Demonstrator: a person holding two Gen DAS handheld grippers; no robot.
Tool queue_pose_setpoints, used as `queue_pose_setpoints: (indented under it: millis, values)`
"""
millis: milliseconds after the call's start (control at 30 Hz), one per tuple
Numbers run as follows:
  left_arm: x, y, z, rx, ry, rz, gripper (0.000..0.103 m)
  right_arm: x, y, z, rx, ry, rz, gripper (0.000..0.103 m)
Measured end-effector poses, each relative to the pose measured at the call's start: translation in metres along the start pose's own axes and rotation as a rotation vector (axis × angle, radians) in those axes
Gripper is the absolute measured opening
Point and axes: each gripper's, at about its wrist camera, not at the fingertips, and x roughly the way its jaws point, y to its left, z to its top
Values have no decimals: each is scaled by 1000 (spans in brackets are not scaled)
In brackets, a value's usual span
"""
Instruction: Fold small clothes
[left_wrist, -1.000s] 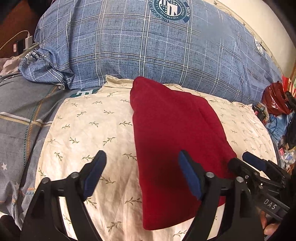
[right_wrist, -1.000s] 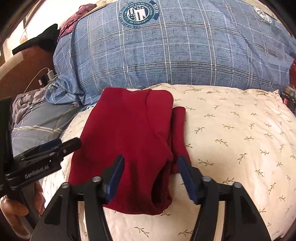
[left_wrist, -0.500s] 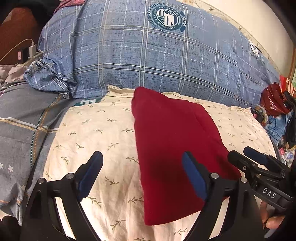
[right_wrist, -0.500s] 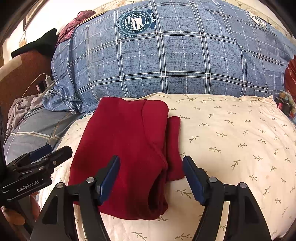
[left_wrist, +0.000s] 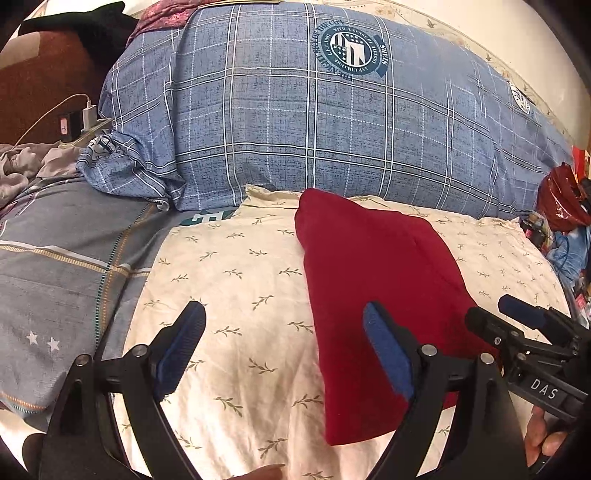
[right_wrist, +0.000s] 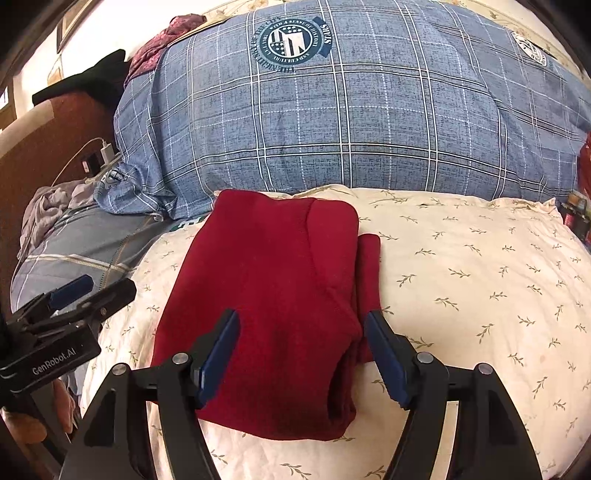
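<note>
Black gripper (left_wrist: 284, 317) frames, blue pads (left_wrist: 181, 347), silver screws.

A folded red garment (right_wrist: 273, 299) lies on a cream leaf-print pillow (right_wrist: 480, 280) on the bed, a blue plaid pillow (right_wrist: 351, 122) behind it.

A folded red garment (right_wrist: 273, 295) lies at the centre of the frame on a cream leaf-print pillow (right_wrist: 480, 288), below a blue plaid pillow (right_wrist: 351, 110). The right gripper (right_wrist: 301, 354) stands at the bottom, its jaws just opened wider and apart over the garment's near edge, pressing nothing. The left gripper (right_wrist: 77, 295) shows at the left edge.
</note>
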Motion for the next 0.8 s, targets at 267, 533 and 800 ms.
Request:
queue_pose_setpoints:
  millis: [267, 533, 800]
  values:
    - [-1, 0, -2, -1, -4, 6, 88, 1, 2, -2, 0, 3, -1, 72]
    - [-1, -2, -3, 7, -4, 4, 88, 2, 4, -3, 0, 6, 2, 74]
    - [-1, -3, -3, 6, -2, 6, 88, 3, 4, -4, 6, 9, 8, 74]
